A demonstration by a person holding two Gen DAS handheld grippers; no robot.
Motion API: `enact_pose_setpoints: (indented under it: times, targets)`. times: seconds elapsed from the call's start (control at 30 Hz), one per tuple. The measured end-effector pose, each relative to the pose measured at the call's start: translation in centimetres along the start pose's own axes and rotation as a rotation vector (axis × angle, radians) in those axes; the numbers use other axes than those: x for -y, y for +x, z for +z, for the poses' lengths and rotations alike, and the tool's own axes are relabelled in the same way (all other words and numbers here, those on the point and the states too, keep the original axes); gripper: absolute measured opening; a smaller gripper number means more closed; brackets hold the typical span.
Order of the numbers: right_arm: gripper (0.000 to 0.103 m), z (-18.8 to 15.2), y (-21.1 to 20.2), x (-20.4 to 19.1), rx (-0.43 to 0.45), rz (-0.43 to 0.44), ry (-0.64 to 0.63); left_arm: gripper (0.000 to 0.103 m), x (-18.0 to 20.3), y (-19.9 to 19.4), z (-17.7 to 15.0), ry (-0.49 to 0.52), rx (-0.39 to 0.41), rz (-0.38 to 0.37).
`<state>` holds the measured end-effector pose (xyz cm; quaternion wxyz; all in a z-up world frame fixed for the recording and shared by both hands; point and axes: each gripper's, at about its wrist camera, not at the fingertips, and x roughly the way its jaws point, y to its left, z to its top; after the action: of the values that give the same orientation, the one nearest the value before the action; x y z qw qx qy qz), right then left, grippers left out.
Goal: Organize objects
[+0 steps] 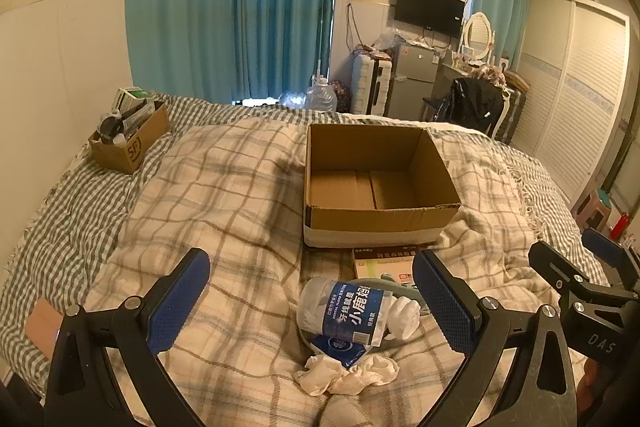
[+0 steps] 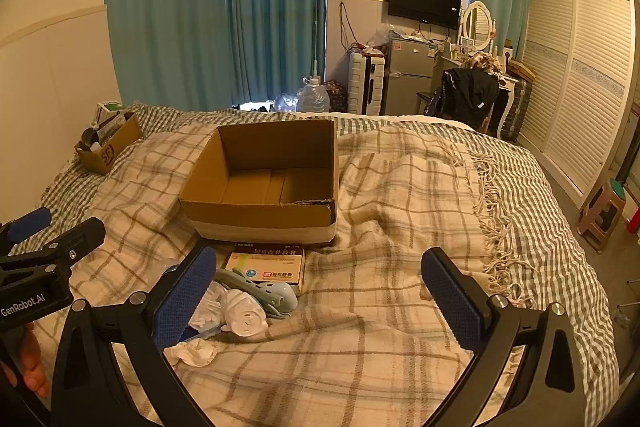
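An empty open cardboard box sits on the plaid blanket. In front of it lies a pile: a clear bottle with a blue label, a medicine box, a pale blue plastic item, white rolled cloth and crumpled tissue. My left gripper is open and empty, just above the pile. My right gripper is open and empty, to the right of the pile over bare blanket.
A smaller cardboard box full of items sits at the bed's far left by the wall. Beyond the bed are blue curtains, a water jug, a suitcase, a fridge, a chair. A wardrobe and stool stand right.
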<state>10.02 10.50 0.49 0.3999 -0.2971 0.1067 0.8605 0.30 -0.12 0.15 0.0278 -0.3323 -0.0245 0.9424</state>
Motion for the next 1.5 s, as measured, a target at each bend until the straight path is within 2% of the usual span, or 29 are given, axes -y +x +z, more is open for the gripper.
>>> enact_pose_setpoints:
  times: [0.57,0.63,0.7,1.33,1.5]
  targets:
    - [0.103,-0.36,0.29,-0.07,-0.010,-0.007,-0.003,0.103,-0.12,0.20,-0.21,0.003,-0.015,-0.004]
    - [0.103,-0.39,0.32,-0.04,-0.014,-0.054,0.030,0.103,-0.12,0.25,-0.27,0.004,-0.019,-0.005]
    - [0.103,-0.39,0.30,-0.04,-0.015,-0.061,0.036,0.103,-0.09,0.31,-0.31,0.007,-0.022,-0.005]
    - [0.103,-0.07,-0.32,-0.60,-0.011,-0.079,0.031,0.103,-0.09,-0.21,-0.22,0.032,-0.021,-0.027]
    - [0.103,-0.64,0.16,-0.83,-0.056,-0.078,0.007,0.103,-0.41,0.71,-0.86,0.041,-0.073,-0.023]
